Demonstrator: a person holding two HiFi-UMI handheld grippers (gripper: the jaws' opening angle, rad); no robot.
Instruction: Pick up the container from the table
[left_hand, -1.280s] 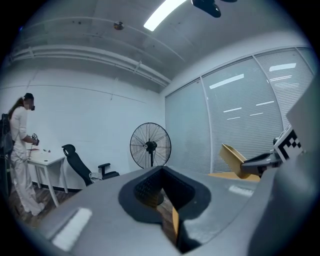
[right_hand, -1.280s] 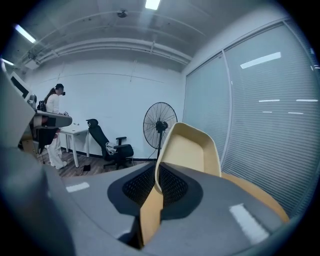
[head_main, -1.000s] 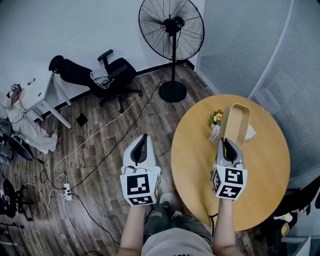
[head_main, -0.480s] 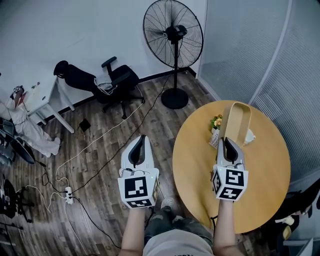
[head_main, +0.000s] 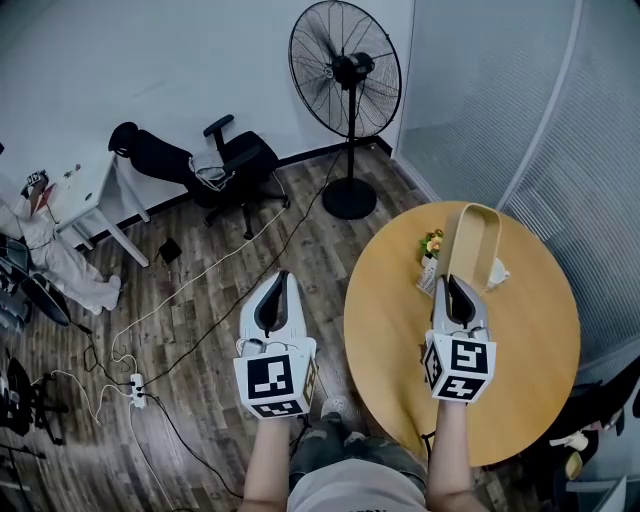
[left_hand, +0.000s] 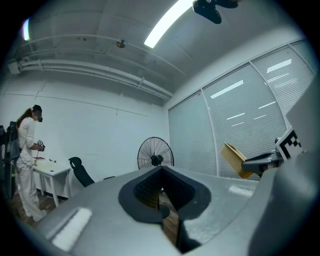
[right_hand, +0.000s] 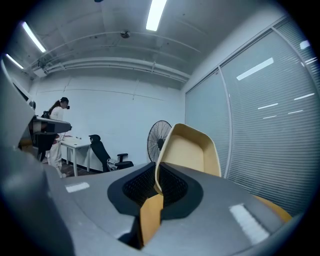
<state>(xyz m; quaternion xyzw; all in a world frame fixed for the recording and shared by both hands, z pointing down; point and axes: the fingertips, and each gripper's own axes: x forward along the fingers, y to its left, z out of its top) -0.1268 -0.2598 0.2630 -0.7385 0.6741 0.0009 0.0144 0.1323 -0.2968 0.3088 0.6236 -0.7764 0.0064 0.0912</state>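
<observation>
In the head view, your right gripper (head_main: 457, 288) sits right of centre, above the round yellow wooden table (head_main: 390, 340). The tan oblong plastic container (head_main: 472, 245) sticks out beyond its tips. Its long axis runs up the frame, away from you, leaning slightly right. Your left gripper (head_main: 280, 285) is left of centre, over the floor.

In the left gripper view, its jaws are together with nothing between them.

In the right gripper view, the jaws are nearly together, pinching the container's thin end wall. The container rises up the frame, its hollow turned toward the camera.
</observation>
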